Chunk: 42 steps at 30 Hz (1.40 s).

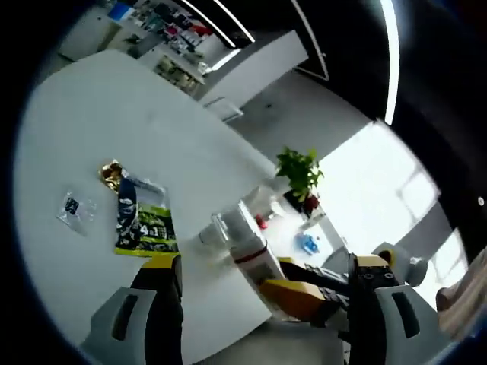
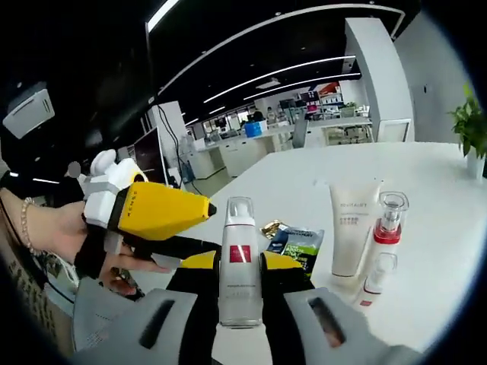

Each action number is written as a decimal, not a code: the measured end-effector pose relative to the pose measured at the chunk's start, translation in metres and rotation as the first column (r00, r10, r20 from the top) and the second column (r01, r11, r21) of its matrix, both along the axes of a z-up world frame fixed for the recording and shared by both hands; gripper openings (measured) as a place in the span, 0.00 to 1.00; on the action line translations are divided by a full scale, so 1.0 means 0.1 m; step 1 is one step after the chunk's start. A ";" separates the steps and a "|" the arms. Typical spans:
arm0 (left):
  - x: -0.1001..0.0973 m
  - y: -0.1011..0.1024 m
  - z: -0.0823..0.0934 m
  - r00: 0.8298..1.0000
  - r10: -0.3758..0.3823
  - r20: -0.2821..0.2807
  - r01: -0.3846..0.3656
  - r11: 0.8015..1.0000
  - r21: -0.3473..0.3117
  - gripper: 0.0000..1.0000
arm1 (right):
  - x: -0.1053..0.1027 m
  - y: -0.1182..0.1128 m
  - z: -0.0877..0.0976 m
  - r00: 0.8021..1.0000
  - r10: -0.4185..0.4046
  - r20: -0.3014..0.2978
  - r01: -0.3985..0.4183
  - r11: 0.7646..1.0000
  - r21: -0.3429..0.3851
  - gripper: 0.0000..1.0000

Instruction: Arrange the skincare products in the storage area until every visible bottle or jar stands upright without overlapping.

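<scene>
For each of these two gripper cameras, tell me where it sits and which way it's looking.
Left gripper view: rides on the left gripper, tilted down over the white table at sachets and a plant; its fingers stand apart.
Right gripper view: rides on the right gripper, facing across the table; its fingers clamp an upright white bottle, a hand at left.
Shared: the white bottle, sachets, table.

Right gripper view: bottle (image 2: 239, 258) on worktop (image 2: 426, 190); tube (image 2: 352, 228) at 2 o'clock, sachets (image 2: 298, 242) behind between them, pump bottle (image 2: 389, 220) right of tube.
</scene>
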State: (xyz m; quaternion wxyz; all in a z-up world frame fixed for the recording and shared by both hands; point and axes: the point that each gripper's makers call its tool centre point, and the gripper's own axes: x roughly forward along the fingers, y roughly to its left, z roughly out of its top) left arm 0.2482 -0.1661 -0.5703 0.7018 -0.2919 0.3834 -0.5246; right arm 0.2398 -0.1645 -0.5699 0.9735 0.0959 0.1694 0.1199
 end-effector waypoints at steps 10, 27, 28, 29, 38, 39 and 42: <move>-0.21 -0.30 0.13 0.995 -0.063 -0.082 0.056 0.995 -0.088 0.61 | -0.14 -0.12 0.08 0.999 -0.038 0.024 0.038 0.999 -0.010 0.20; -0.19 -0.39 0.19 0.998 -0.051 -0.045 0.048 0.996 -0.074 0.20 | -0.27 -0.26 0.12 0.998 -0.062 0.028 0.064 0.994 -0.083 0.20; -0.19 -0.40 0.21 0.998 -0.061 -0.028 0.059 0.995 -0.077 0.19 | -0.28 -0.26 0.11 0.998 -0.062 0.026 0.063 0.995 -0.076 0.20; -0.21 -0.41 0.24 0.997 -0.082 0.000 0.082 0.994 -0.075 0.19 | -0.29 -0.27 0.11 0.998 -0.066 0.022 0.067 0.996 -0.064 0.20; -0.42 -0.43 0.43 0.946 -0.287 0.153 0.298 0.953 -0.057 0.17 | -0.47 -0.20 0.28 0.998 0.035 0.043 -0.042 0.979 0.197 0.24; -0.44 -0.44 0.45 0.936 -0.307 0.172 0.320 0.946 -0.057 0.17 | -0.48 -0.19 0.31 0.997 0.053 0.050 -0.064 0.968 0.244 0.25; -0.57 -0.44 0.63 0.898 -0.391 0.203 0.418 0.902 -0.111 0.17 | -0.54 -0.17 0.41 0.983 0.155 0.099 -0.179 0.931 0.317 0.24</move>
